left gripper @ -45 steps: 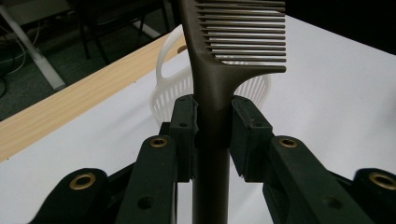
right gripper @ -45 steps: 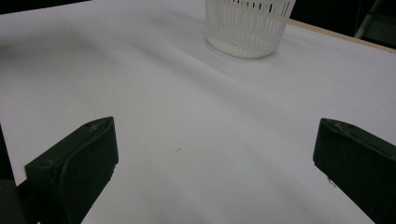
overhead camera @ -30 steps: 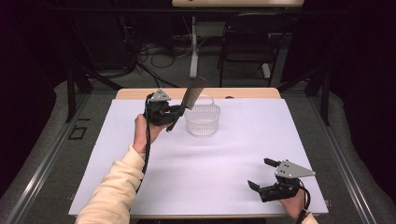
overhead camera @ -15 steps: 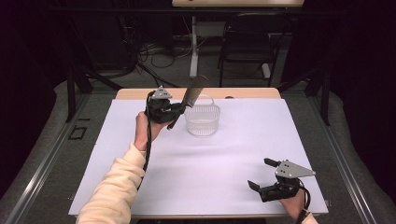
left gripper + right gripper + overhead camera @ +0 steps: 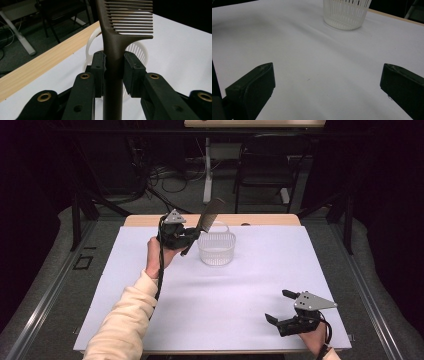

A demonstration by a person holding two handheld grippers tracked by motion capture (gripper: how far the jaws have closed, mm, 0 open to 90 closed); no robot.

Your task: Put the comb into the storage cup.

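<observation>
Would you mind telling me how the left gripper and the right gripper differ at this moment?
The left gripper is shut on the handle of a dark brown plastic comb; the right gripper stands open with nothing between its jaws. The left gripper is raised beside the white slotted plastic basket; the right gripper sits low at the near edge of the white table, far from the basket. Both are black with two jaws.

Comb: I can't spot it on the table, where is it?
The comb is clamped in the left gripper, raised just left of the white basket, far centre.

Left tool (image 5: 192, 237) clamped, right tool (image 5: 280, 306) agape.
</observation>
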